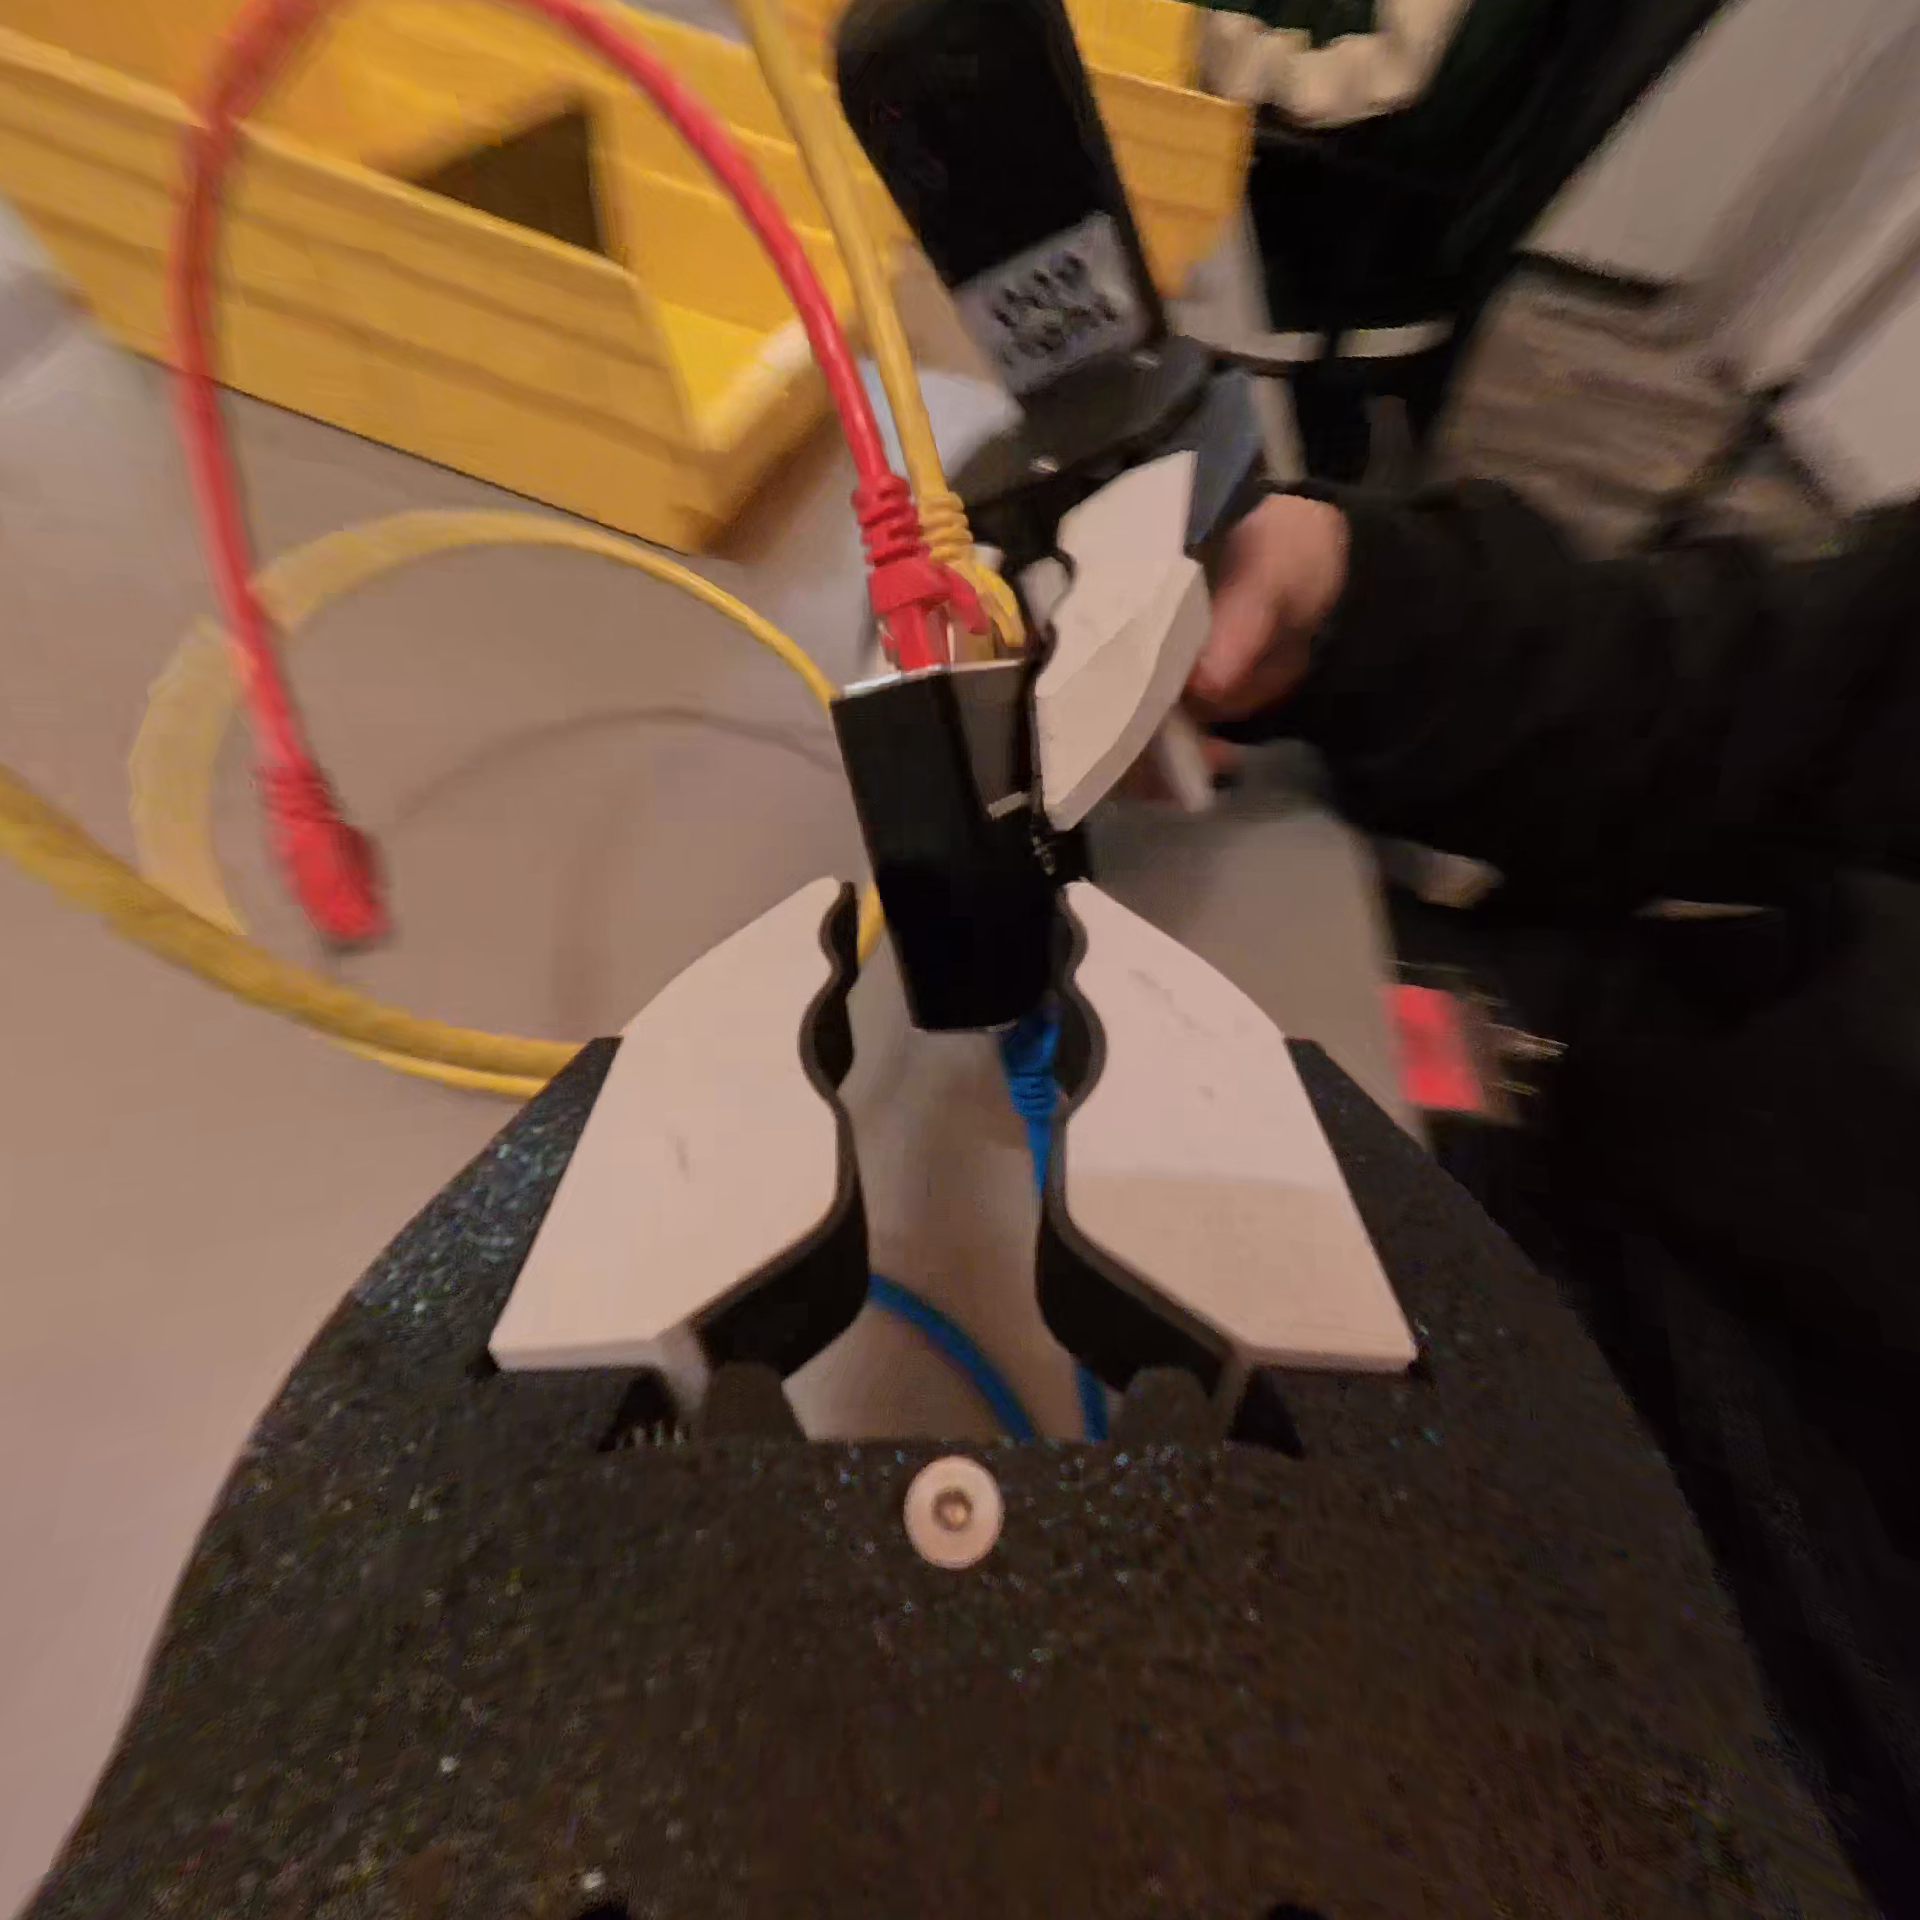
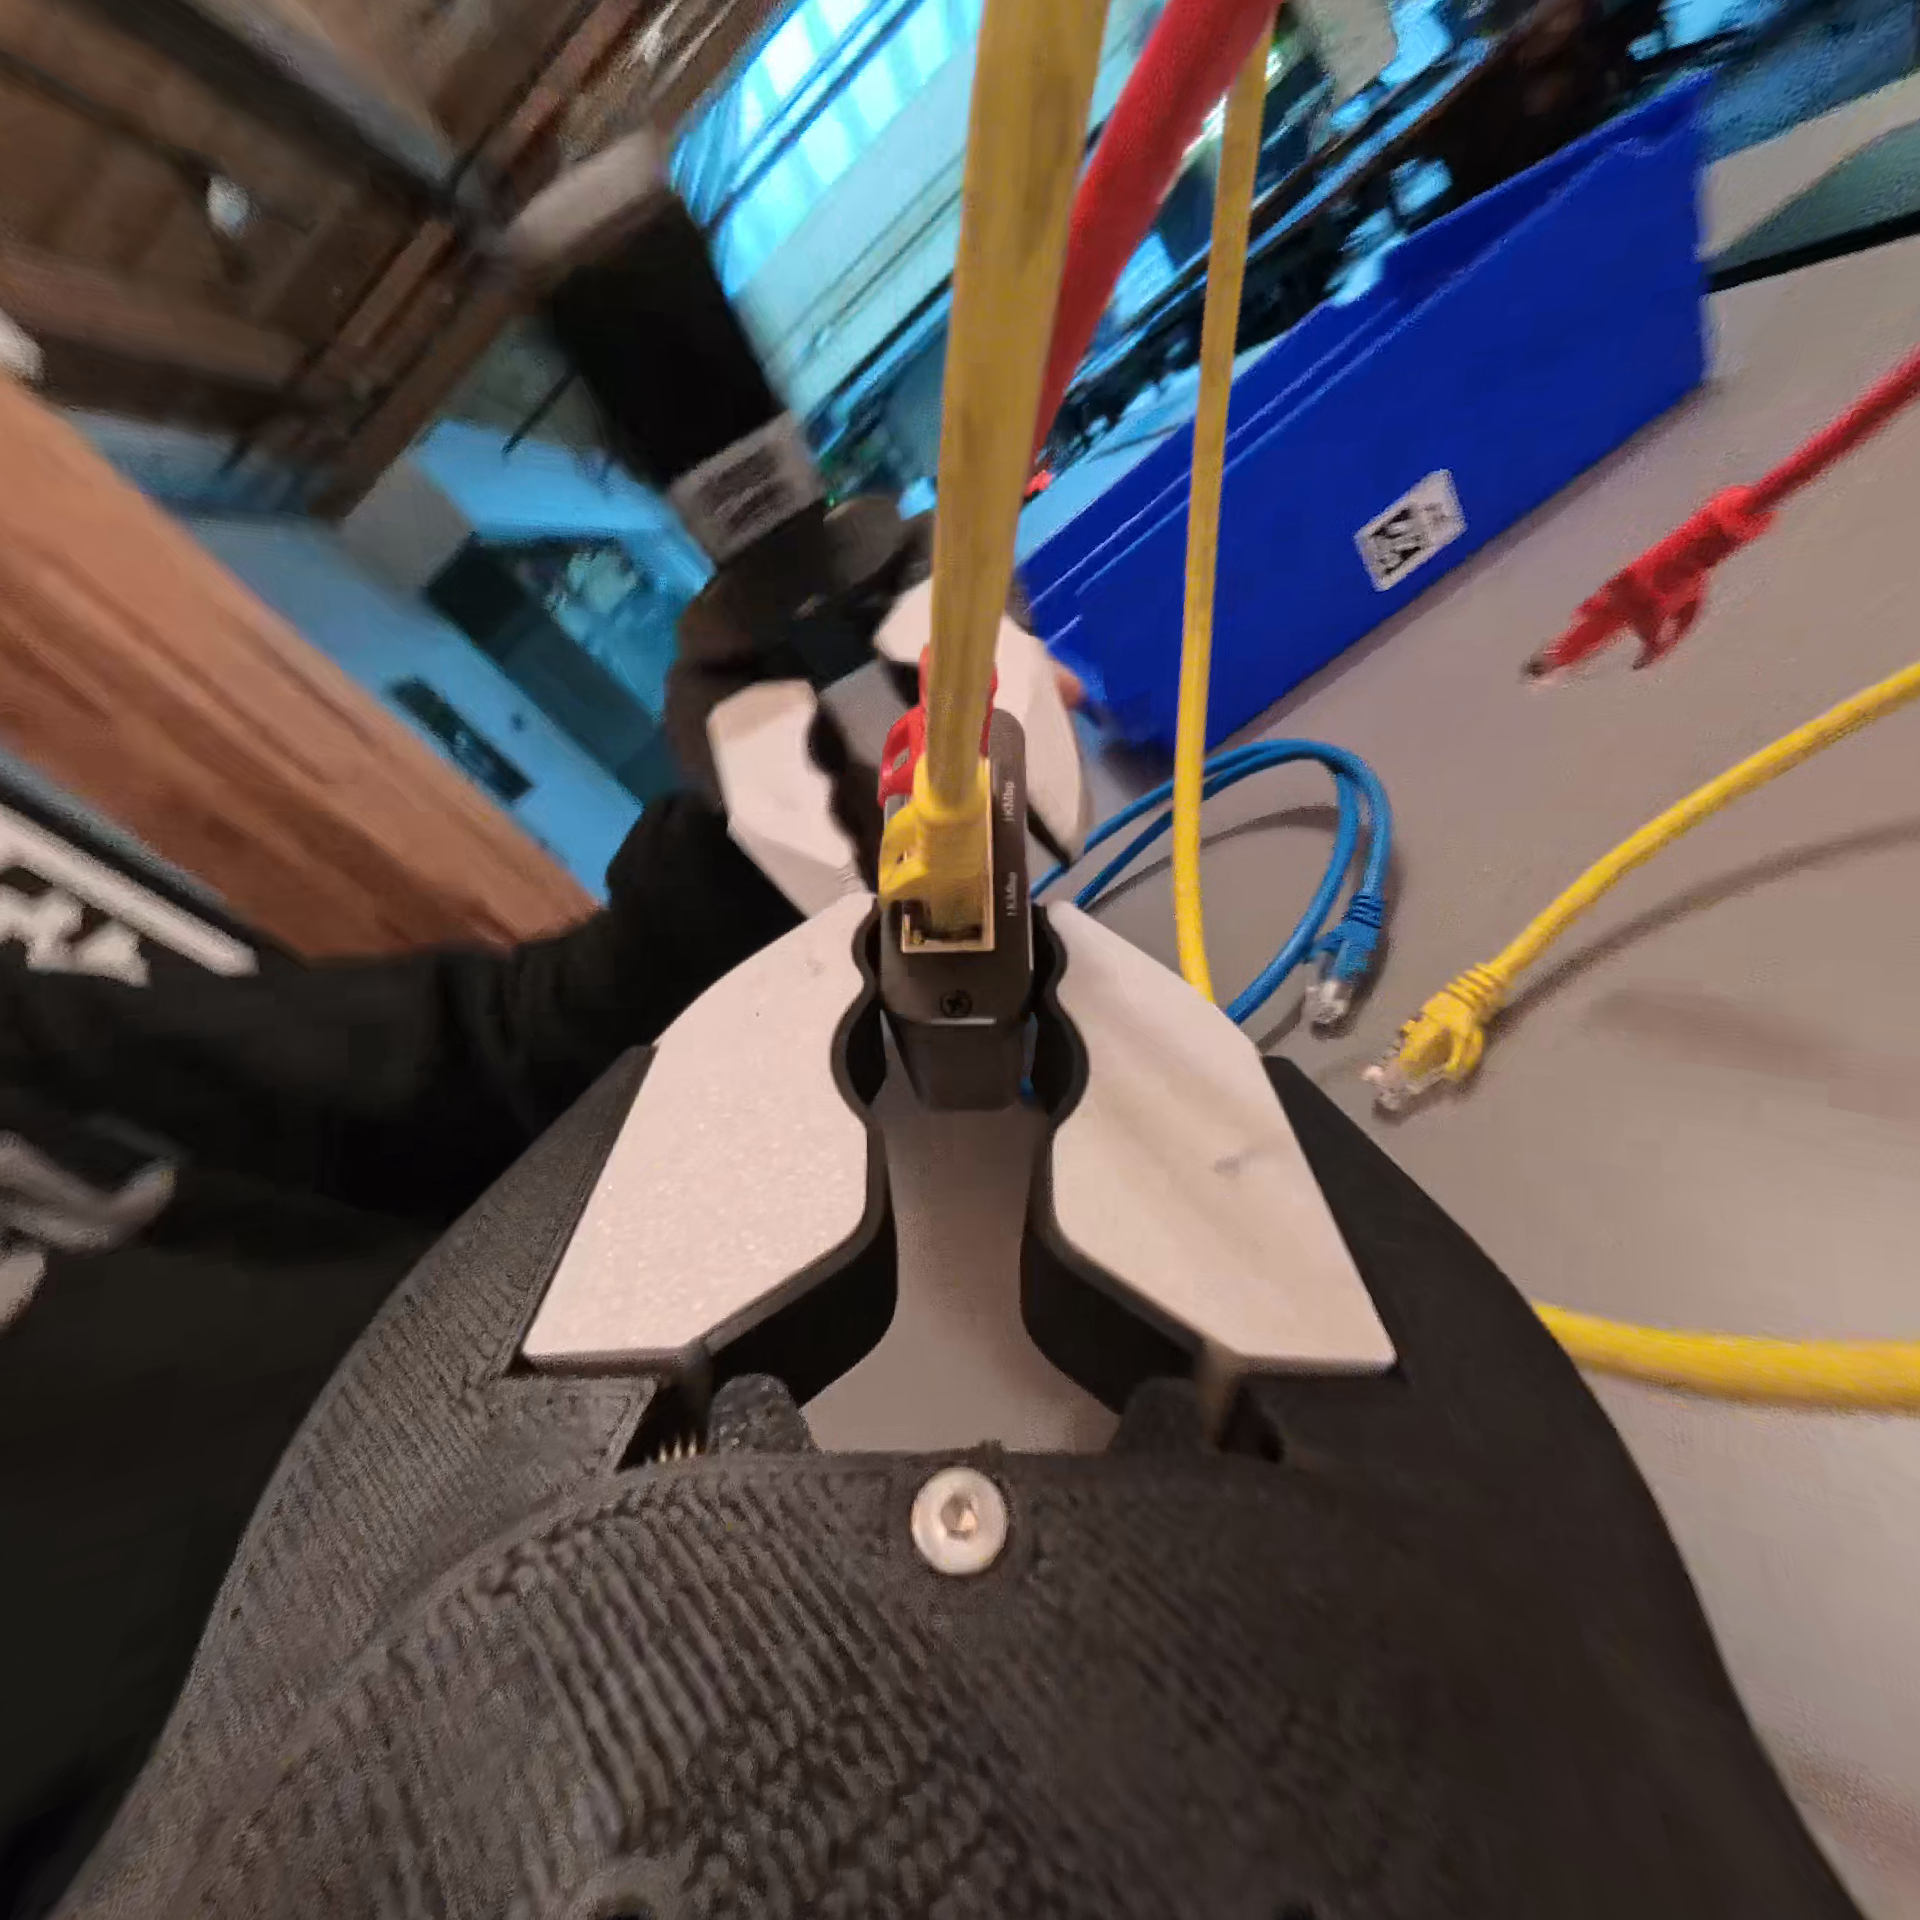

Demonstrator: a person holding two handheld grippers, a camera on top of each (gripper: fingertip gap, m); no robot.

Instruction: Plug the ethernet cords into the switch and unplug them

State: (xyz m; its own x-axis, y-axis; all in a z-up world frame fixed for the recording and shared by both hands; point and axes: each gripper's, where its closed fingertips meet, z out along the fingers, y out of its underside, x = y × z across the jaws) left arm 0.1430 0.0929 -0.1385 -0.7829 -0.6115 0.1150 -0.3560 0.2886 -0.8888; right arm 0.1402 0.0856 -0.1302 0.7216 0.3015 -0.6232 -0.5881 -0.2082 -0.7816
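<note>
A small black switch (image 1: 935, 831) is held above the grey table. A red cord's plug (image 1: 904, 582) and a yellow cord's plug (image 1: 961, 561) sit in its upper ports. My right gripper (image 2: 956, 925) is shut on the switch (image 2: 961, 1023), with the yellow plug (image 2: 935, 842) just ahead of its tips. One of its white fingers (image 1: 1122, 634) shows in the left wrist view. My left gripper (image 1: 961, 904) has its jaws either side of the switch's near end, with a gap on the left side. It shows far off in the right wrist view (image 2: 904, 748). A blue cord (image 1: 1029, 1081) runs under the switch.
A yellow bin (image 1: 416, 312) stands behind, and a blue bin (image 2: 1403, 416) at the right. Loose plugs lie on the table: red (image 2: 1662, 582), yellow (image 2: 1434, 1039), blue (image 2: 1345, 945). A person's hand (image 1: 1268, 603) in a black sleeve holds the right gripper.
</note>
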